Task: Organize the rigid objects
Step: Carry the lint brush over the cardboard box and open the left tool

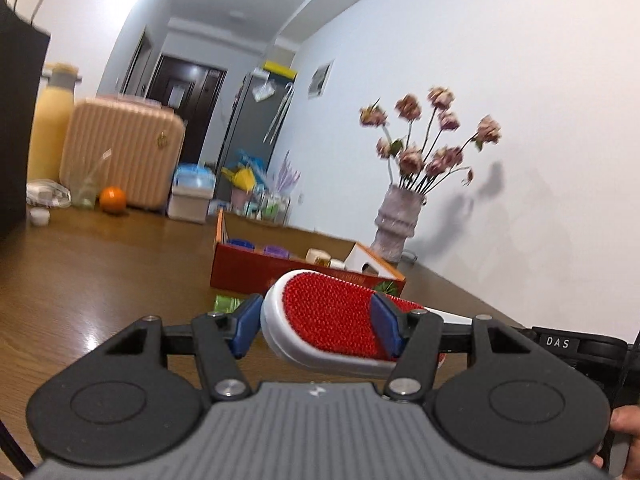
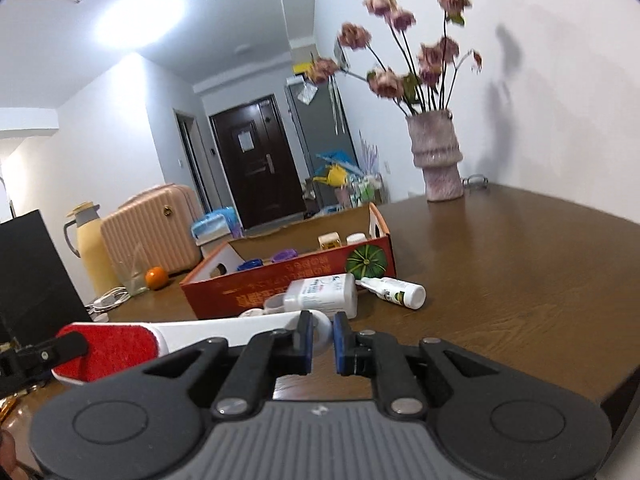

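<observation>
The left claw point(image 1: 316, 328) clamps the red-bristled head of a white lint brush point(image 1: 328, 316) held above the tabletop point(image 1: 100, 272); the right claw point(image 2: 320, 340) is clamped on the brush's handle end, its black body reading "DAS". Beyond lie two white bottles point(image 2: 324, 294) beside a red cardboard box point(image 2: 288, 280), whose print is unreadable.

Left gripper point(image 1: 316, 330) points roughly level, blue jaws clamped across the lint brush's point(image 1: 332, 312) red head. Right gripper point(image 2: 322, 342) tilts slightly downward, jaws pinched tight on the brush's white handle end. A hand point(image 1: 624, 440) shows at the edge.
</observation>
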Demonstrator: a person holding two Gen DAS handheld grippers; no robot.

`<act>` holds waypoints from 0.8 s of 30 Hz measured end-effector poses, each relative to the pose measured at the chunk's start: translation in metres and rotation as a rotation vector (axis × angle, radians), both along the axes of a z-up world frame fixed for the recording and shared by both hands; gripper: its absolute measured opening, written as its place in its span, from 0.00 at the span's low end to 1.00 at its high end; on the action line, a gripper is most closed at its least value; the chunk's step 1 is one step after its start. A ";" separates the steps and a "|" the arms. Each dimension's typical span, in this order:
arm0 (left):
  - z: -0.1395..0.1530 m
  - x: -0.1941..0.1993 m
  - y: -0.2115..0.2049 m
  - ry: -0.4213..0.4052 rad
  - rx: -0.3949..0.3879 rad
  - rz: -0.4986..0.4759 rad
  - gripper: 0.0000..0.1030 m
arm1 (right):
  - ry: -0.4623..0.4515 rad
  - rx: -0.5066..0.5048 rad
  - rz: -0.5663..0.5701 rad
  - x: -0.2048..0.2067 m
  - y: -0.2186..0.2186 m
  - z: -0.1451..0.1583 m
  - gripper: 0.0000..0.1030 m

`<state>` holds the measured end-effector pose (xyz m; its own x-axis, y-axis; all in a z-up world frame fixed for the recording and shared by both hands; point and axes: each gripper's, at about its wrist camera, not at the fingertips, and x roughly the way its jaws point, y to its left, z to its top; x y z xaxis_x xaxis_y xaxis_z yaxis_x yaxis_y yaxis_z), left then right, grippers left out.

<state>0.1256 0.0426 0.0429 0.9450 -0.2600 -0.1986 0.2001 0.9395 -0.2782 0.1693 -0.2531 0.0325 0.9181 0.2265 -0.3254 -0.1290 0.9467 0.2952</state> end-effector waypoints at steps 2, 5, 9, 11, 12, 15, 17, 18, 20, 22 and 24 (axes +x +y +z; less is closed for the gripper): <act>0.007 -0.012 0.001 -0.032 0.010 -0.002 0.58 | -0.022 0.007 0.002 -0.015 0.002 0.006 0.11; 0.017 -0.026 -0.001 -0.070 0.024 -0.010 0.58 | -0.050 0.009 0.000 -0.032 0.004 0.013 0.11; 0.023 -0.033 -0.008 -0.103 0.040 -0.021 0.58 | -0.071 0.008 -0.023 -0.051 0.002 0.019 0.11; 0.024 -0.032 -0.009 -0.100 0.032 -0.024 0.58 | -0.074 0.009 -0.031 -0.057 0.001 0.018 0.11; 0.023 -0.030 -0.010 -0.094 0.028 -0.022 0.58 | -0.074 0.015 -0.035 -0.058 -0.001 0.018 0.11; 0.021 -0.023 -0.010 -0.080 0.020 -0.025 0.58 | -0.072 0.017 -0.043 -0.054 -0.002 0.016 0.11; 0.020 -0.018 -0.009 -0.083 0.020 -0.026 0.58 | -0.070 0.013 -0.047 -0.049 -0.001 0.016 0.11; 0.020 -0.013 -0.009 -0.083 0.019 -0.028 0.58 | -0.070 0.011 -0.048 -0.046 -0.001 0.016 0.11; 0.020 0.000 -0.006 -0.076 0.010 -0.035 0.58 | -0.070 0.002 -0.051 -0.038 0.000 0.018 0.11; 0.019 0.019 -0.003 -0.074 -0.011 -0.040 0.58 | -0.068 -0.004 -0.053 -0.024 0.000 0.020 0.11; 0.018 0.043 -0.002 -0.058 -0.015 -0.049 0.58 | -0.062 -0.005 -0.056 -0.009 0.000 0.022 0.11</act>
